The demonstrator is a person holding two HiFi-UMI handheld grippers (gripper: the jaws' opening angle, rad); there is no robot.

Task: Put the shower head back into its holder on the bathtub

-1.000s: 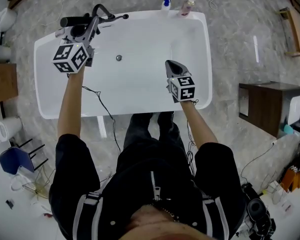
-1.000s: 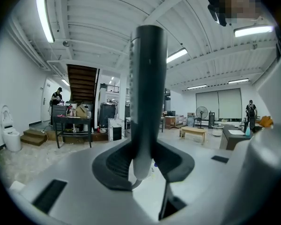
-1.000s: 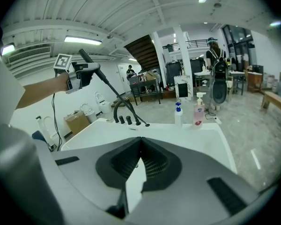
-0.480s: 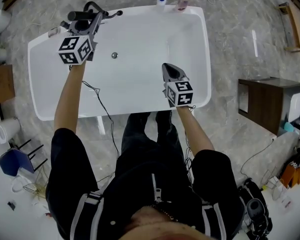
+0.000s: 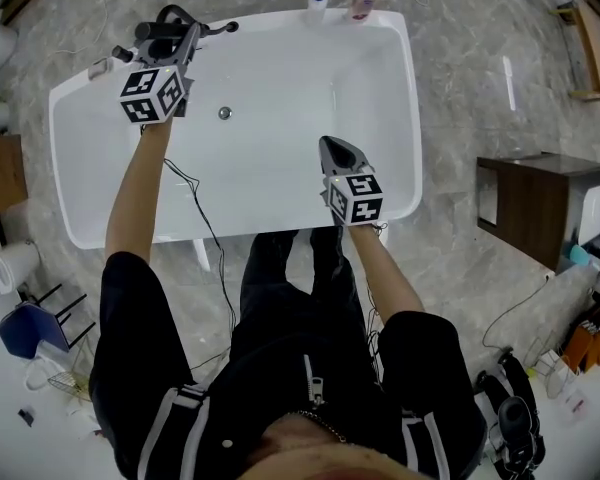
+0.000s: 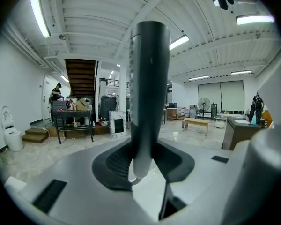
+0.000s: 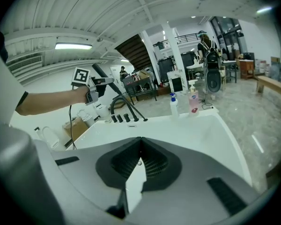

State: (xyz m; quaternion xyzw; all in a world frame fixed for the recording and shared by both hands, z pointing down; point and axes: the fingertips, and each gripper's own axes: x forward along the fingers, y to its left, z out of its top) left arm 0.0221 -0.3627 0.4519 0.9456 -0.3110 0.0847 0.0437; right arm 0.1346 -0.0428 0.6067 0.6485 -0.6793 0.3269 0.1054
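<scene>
Overhead, a glossy white rounded-rectangular bathtub (image 5: 230, 231) sits on a veined grey marble floor (image 5: 480, 88); the left gripper (image 5: 183, 46) clamps the smooth black cylindrical shower head (image 6: 150, 78), while the right gripper (image 5: 333, 149) is empty, jaws together.

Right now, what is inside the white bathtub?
Only a small round drain shows on the bathtub floor. The right gripper, shut and poised above it, hides the patch beneath.

the head camera looks steeply down over the bathtub (image 5: 280, 178). the camera on the left claw (image 5: 183, 46) faces level across the room, close behind what may be the shower head (image 6: 149, 88). the camera on the right claw (image 5: 330, 148) looks along the bathtub at the faucet (image 7: 120, 117), shared with the head view.
</scene>
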